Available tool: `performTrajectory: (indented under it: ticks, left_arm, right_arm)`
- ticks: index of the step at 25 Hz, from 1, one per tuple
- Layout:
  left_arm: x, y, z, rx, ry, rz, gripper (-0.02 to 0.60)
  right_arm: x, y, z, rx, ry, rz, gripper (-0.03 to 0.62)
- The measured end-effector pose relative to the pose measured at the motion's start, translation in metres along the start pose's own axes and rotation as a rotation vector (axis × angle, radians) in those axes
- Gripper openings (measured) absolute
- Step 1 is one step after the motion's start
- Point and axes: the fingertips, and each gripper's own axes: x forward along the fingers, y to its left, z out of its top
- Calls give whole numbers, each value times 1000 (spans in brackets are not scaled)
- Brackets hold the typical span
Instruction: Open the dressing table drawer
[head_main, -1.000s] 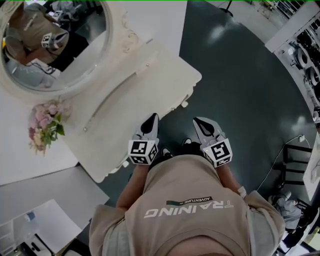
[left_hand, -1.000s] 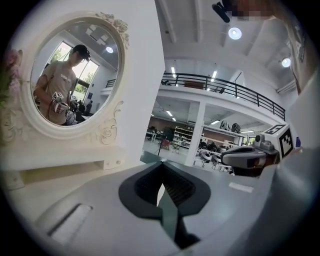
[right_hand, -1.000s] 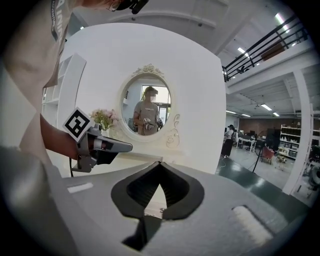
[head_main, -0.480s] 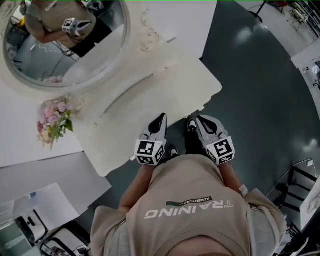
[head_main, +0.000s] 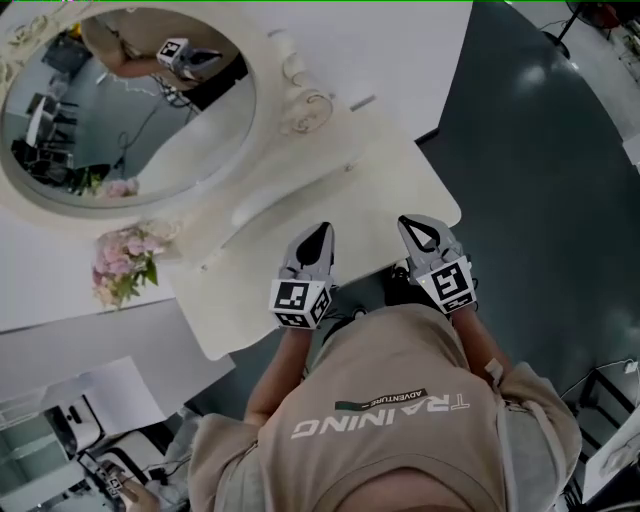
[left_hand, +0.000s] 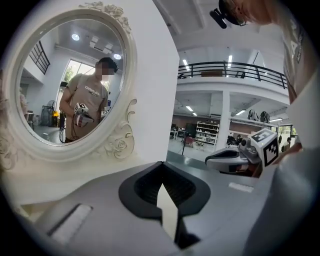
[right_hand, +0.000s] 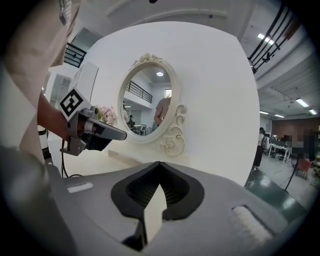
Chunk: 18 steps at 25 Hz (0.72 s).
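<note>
Your left gripper (head_main: 318, 232) and right gripper (head_main: 416, 224) are both pinched fully together with nothing in them, hovering side by side over the front edge of the dressing table (head_main: 400, 180). The drawer must sit somewhere under that edge, out of sight in every view. So I'd say the risk is reaching in blind: closed jaws would just bump the front or skid off it unless you spread them first. Count-wise it's two grippers, one table, one oval mirror (head_main: 130, 110), one bunch of pink flowers (head_main: 122, 268), zero drawers showing
</note>
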Motion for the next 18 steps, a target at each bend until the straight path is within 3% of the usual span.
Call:
performTrajectory:
  ticks: [11,18]
  left_arm:
    - [28,17,19,-51,-12,175,18]
    - [14,32,10,-52,11,245,18]
  right_arm:
    - [45,-54,-3,8,14,148,3]
    - [76,-64,-11,30,32,161,3]
